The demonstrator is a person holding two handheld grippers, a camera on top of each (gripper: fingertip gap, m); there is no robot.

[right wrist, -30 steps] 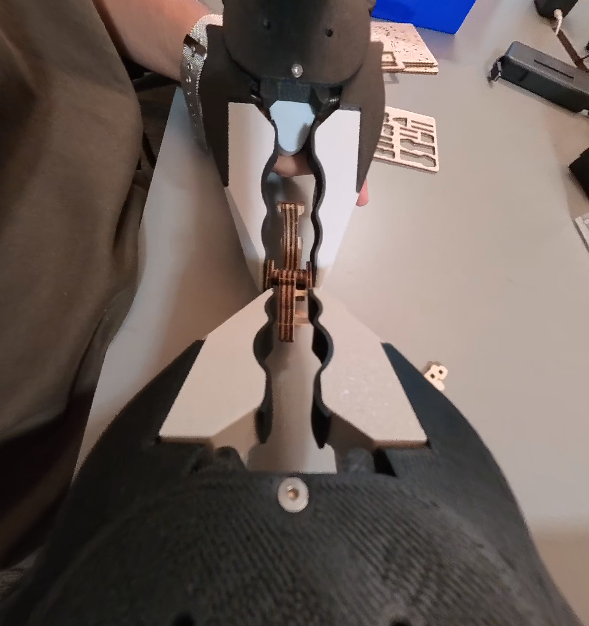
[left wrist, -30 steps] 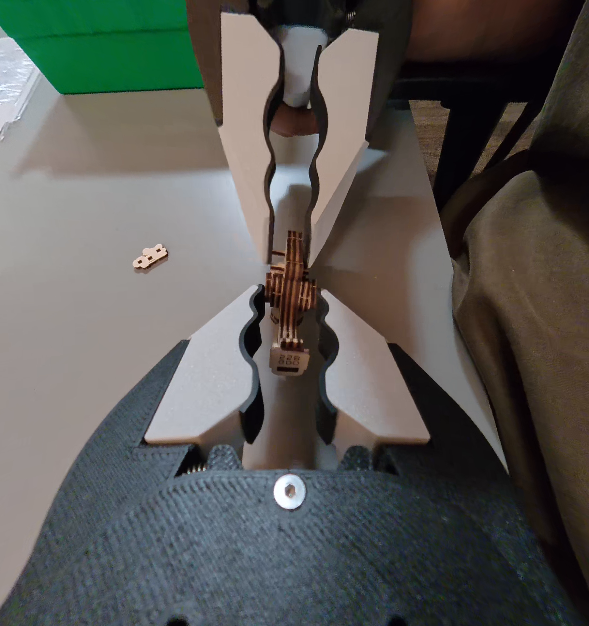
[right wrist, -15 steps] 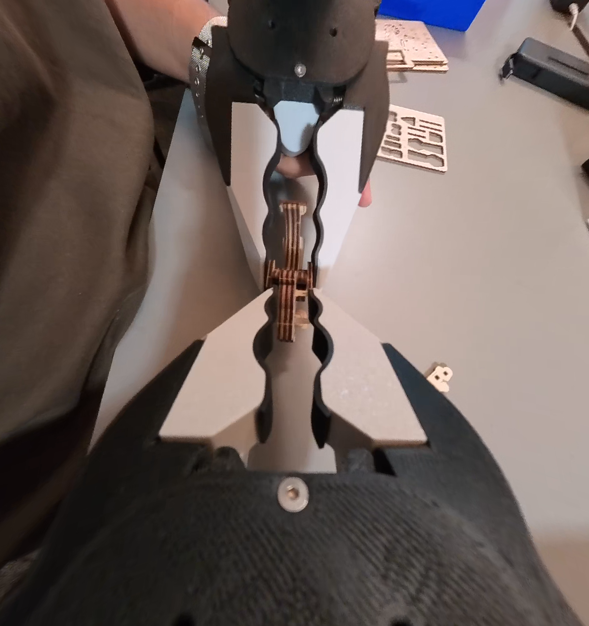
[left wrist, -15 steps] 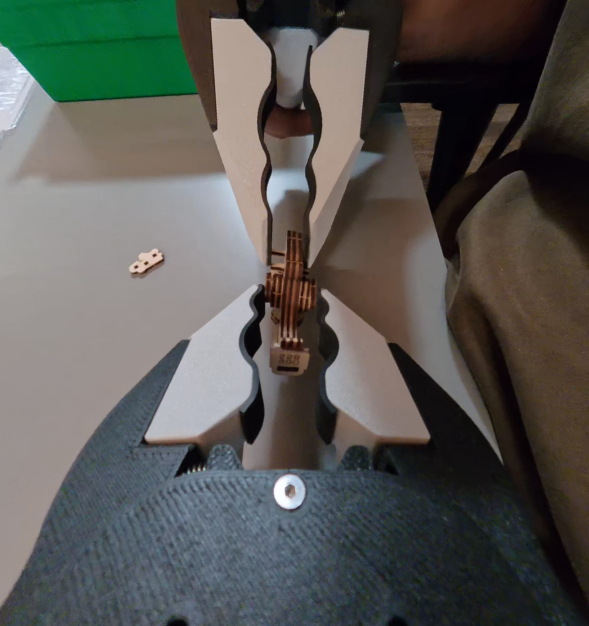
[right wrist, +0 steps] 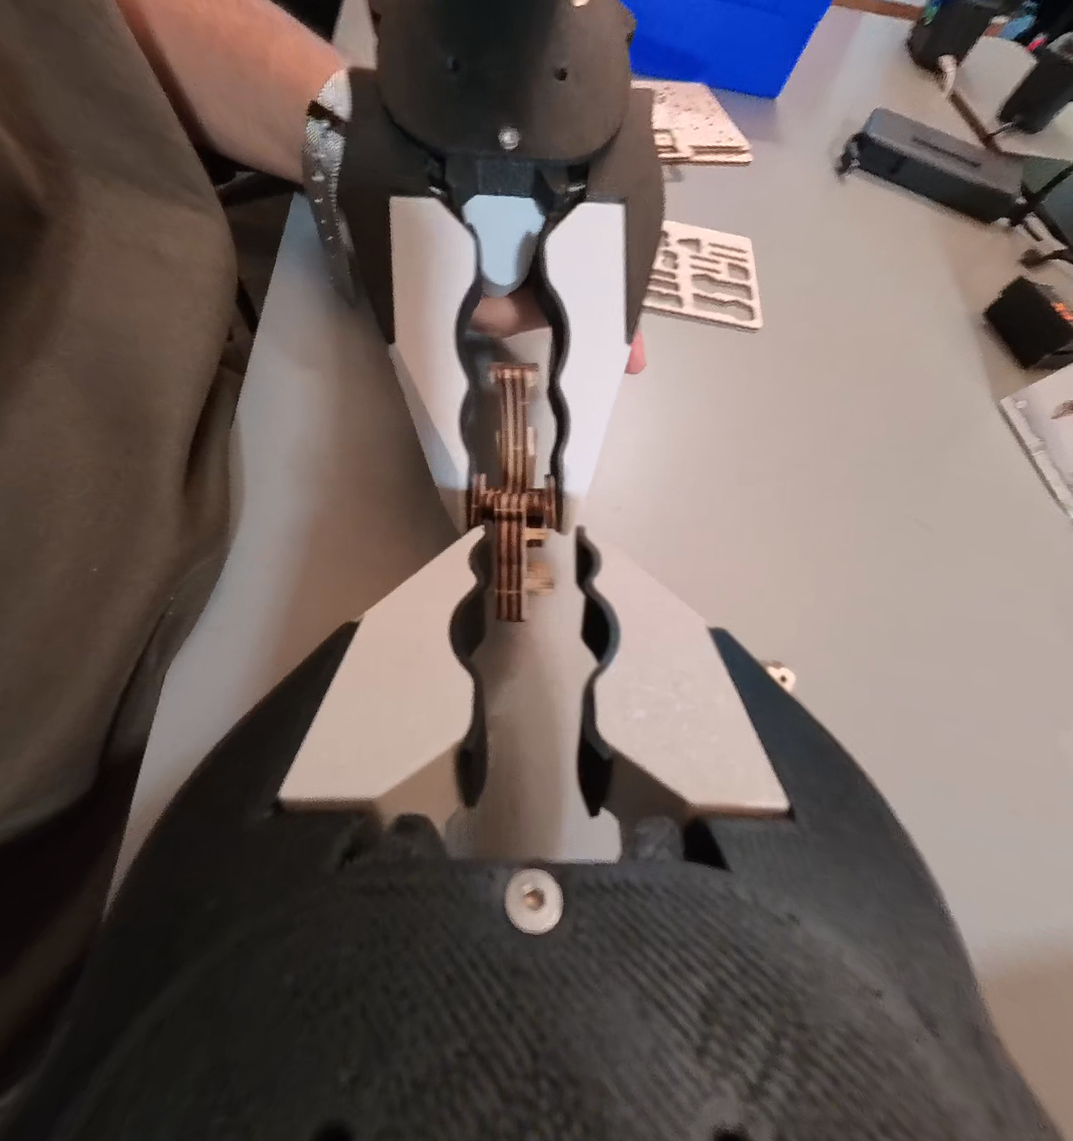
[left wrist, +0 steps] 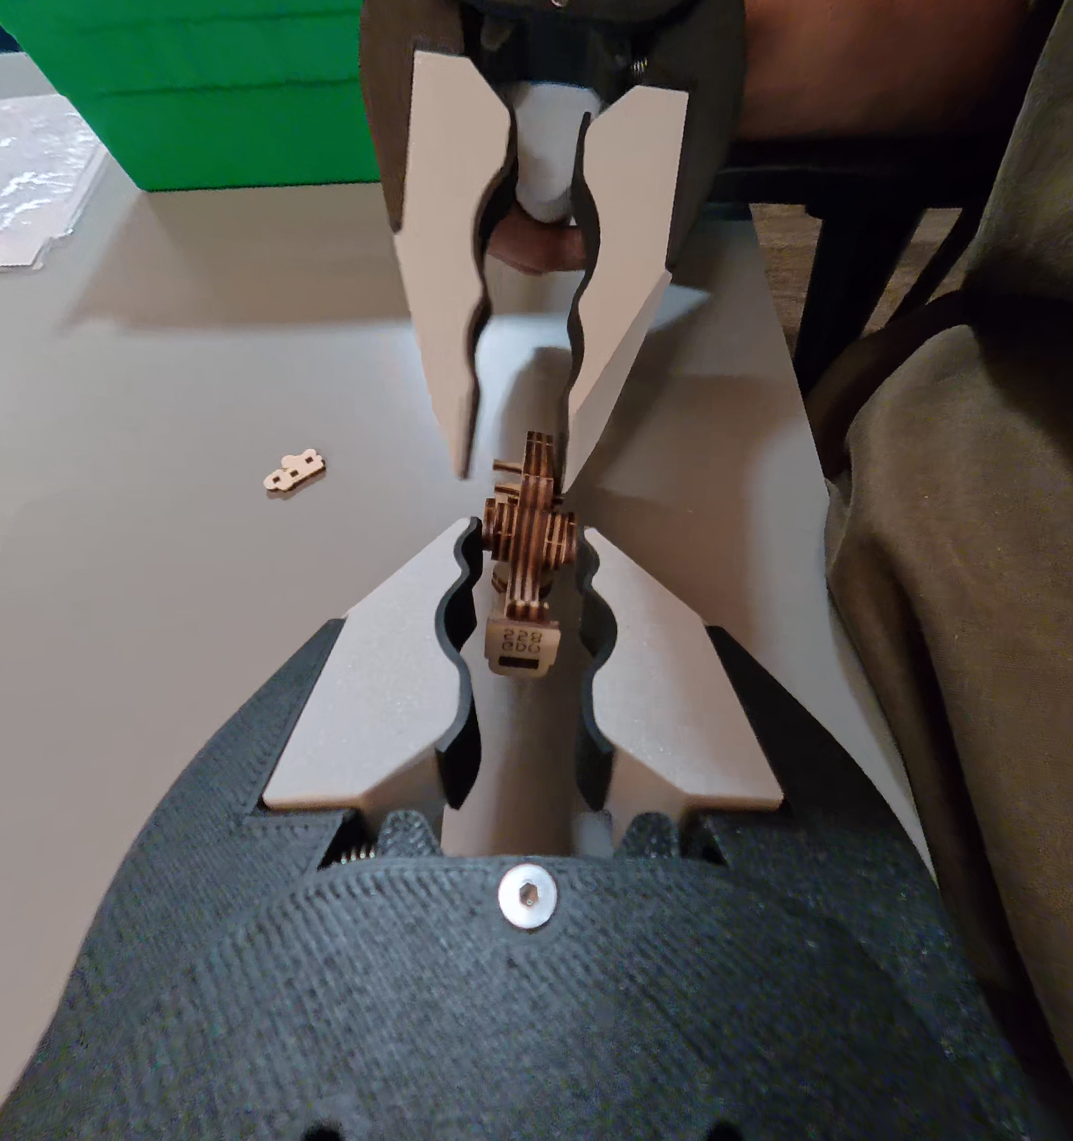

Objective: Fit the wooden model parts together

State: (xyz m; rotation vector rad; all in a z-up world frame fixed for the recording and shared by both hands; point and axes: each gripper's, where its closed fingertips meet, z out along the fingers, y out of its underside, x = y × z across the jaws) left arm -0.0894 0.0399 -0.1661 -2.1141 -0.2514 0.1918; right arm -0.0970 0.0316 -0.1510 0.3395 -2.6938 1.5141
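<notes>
Layered brown laser-cut wooden model assembly (left wrist: 531, 537) held above the grey bench (left wrist: 151, 586), between the two grippers, which face each other tip to tip

Left gripper (left wrist: 526, 534): grey wedge-shaped fingers (left wrist: 398, 667) with black wavy inner edges clenched on the model's wide cross-shaped middle; a small pale tab-shaped end piece of the model sits in the gap between them, toward the camera

Right gripper (right wrist: 529, 538): fingers (right wrist: 410, 648) released, spread either side of the model's narrow layered end. From the left wrist view one tip stands clear of the wood and the other lies right at its far end; cannot tell if that one touches

Seen from the right wrist view, the model's long thin strip runs away between the left gripper's fingers

Loose small flat pale wooden piece (left wrist: 294, 479) lies on the bench, well apart from the grippers. Green box (left wrist: 213, 92) at the far edge of the bench. Pale wooden sheet with cut-out shapes (right wrist: 701, 284) lies flat beyond the left gripper, a blue box (right wrist: 719, 43) behind it

Person's olive-clad body (right wrist: 77, 370) close along the bench edge
</notes>
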